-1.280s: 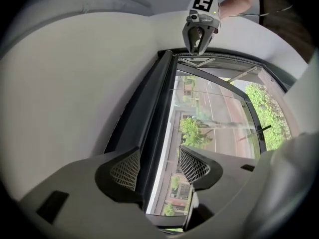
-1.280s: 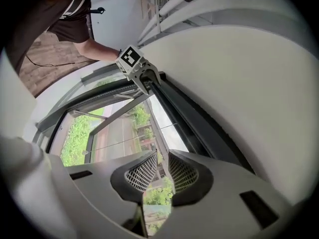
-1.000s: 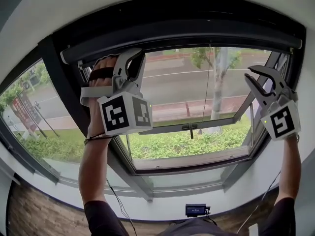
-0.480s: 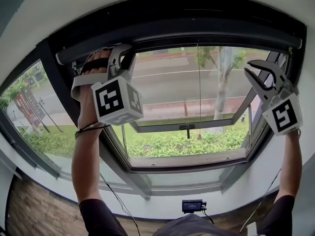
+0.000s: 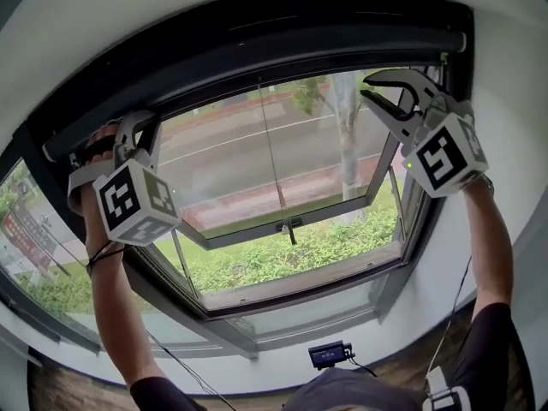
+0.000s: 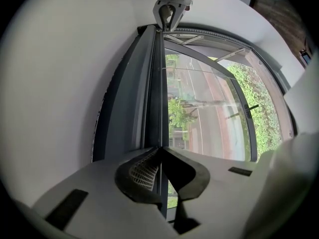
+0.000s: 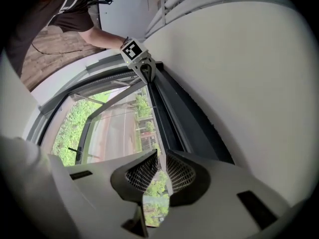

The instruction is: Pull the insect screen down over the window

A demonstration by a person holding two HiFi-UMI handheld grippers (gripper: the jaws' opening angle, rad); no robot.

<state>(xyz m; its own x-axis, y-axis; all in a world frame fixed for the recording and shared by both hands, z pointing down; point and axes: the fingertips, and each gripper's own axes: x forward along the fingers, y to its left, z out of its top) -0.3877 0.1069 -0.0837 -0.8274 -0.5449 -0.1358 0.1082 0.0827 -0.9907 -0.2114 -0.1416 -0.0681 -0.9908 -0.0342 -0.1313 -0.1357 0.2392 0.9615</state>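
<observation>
- While both arms reach overhead, the window fills most of my head view: a dark frame in a pale wall, with one sash tilted open over a road and greenery.
- Across the top of that frame sits the insect screen, fully up in its dark rail, so all the glass below it is uncovered.
- My left gripper is up against the left end of the rail. In the left gripper view the jaws are pressed together on the rail's thin dark edge.
- My right gripper is at the rail's far right end and points along it toward the left one. In the right gripper view the jaws stand a narrow gap apart with the rail's pale lip between them. I can't tell whether they press on it.
- A thin cord hangs from the rail toward the sash handle.
- A small black device sits on the sill below the window.
</observation>
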